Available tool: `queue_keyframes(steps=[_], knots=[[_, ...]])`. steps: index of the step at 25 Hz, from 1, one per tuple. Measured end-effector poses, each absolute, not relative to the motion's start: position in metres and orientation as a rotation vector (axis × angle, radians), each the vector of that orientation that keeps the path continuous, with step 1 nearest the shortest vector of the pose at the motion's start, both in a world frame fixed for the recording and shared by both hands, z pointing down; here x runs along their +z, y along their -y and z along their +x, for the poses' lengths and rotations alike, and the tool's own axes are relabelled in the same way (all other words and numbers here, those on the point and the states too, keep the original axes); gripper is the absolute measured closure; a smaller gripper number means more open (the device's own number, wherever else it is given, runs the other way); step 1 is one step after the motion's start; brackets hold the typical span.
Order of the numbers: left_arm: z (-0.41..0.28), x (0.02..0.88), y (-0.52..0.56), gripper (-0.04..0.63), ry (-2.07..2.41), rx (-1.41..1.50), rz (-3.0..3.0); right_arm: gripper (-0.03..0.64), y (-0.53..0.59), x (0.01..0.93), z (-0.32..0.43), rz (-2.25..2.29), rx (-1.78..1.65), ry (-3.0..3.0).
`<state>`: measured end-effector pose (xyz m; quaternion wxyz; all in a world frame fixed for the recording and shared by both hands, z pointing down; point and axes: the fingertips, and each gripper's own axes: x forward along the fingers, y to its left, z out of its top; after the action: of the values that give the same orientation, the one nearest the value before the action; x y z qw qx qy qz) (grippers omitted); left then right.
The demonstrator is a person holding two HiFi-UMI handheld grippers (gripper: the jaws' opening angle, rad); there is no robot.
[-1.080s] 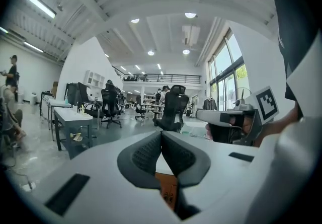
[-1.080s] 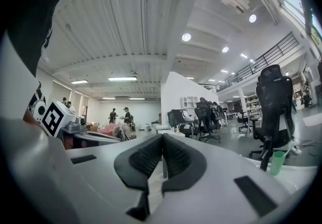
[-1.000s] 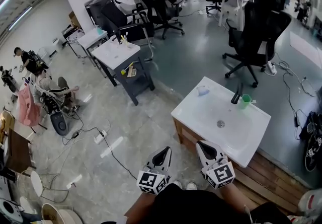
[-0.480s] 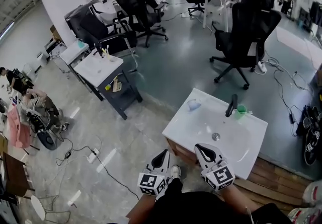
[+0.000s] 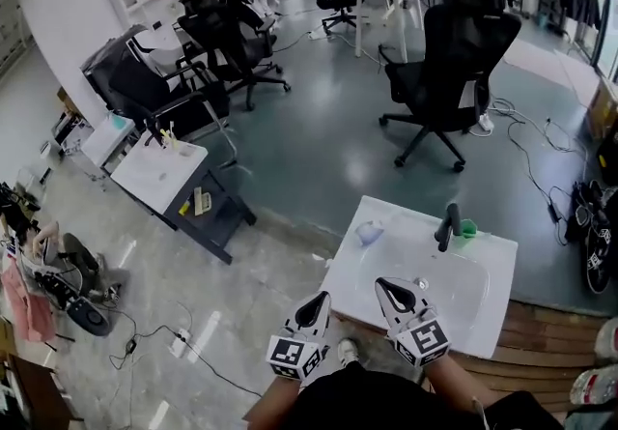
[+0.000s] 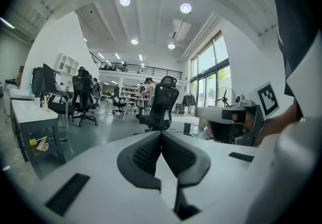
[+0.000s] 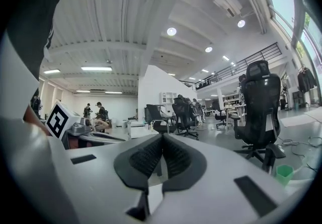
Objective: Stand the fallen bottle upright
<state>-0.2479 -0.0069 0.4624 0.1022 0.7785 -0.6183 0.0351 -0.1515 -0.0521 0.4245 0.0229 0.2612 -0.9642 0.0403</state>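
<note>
Around: a white sink point(image 5: 494, 254) on a wooden stand lies just ahead of both tools. A black tap point(image 5: 446, 225) and a green cup point(image 5: 468, 227) stand at its back rim. A black chair point(image 5: 449, 61) stands beyond it, a second sink point(image 5: 159, 172) is off to the left, and cables point(image 5: 183, 346) trail over the floor.
Bottle point(image 5: 370, 232): a pale clear thing lying on the sink's back left corner, left of the tap and well apart from both tools.
In the way: only the open basin lies between the tools and the bottle.
Left tool point(image 5: 315, 302): jaws pressed together pad on pad, short of the sink's left front corner.
Right tool point(image 5: 389, 285): jaws pressed together pad on pad, tip over the basin's front.
Change from 1 second ago: the sink sits nearer and squarer. The second sink and the chair have slid left. The right tool, then at the front edge, now overlaps the basin.
Hard to make out: the bottle is too small to show a cap or label. The arms are cut off at the bottom edge. In the right gripper view only the cup shows, at the right edge.
</note>
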Motion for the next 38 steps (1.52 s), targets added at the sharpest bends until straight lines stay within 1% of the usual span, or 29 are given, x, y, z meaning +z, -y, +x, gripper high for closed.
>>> queue_keyframes(steps=[6,13,19,26,27,29,33,36,38], knots=[[-0.271,0.464,0.057,0.578,1.708,0.146,2.403,0.601,0.094,0.428,-0.176,0.940,0.124,2.946],[-0.274,0.482,0.092,0.578,1.509,0.181,2.477,0.601,0.116,0.439,-0.180,1.045,0.153,2.883],[-0.263,0.504,0.123,0.578,1.417,0.263,2.475,0.601,0.133,0.451,-0.167,1.088,0.180,2.841],[-0.232,0.525,0.155,0.574,1.332,0.400,2.474,0.601,0.167,0.457,-0.146,1.100,0.200,2.849],[-0.223,0.527,0.161,0.563,1.311,0.414,2.484,0.601,0.173,0.456,-0.141,1.101,0.198,2.852],[-0.209,0.531,0.175,0.495,1.281,0.450,2.510,0.601,0.187,0.455,-0.132,1.099,0.180,2.857],[-0.196,0.539,0.199,0.457,1.304,0.520,2.509,0.601,0.209,0.455,-0.119,1.087,0.172,2.857],[-0.190,0.550,0.219,0.347,1.301,0.613,2.484,0.601,0.220,0.457,-0.108,1.087,0.192,2.859],[-0.188,0.557,0.236,0.314,1.310,0.702,2.462,0.601,0.227,0.462,-0.103,1.085,0.217,2.855]])
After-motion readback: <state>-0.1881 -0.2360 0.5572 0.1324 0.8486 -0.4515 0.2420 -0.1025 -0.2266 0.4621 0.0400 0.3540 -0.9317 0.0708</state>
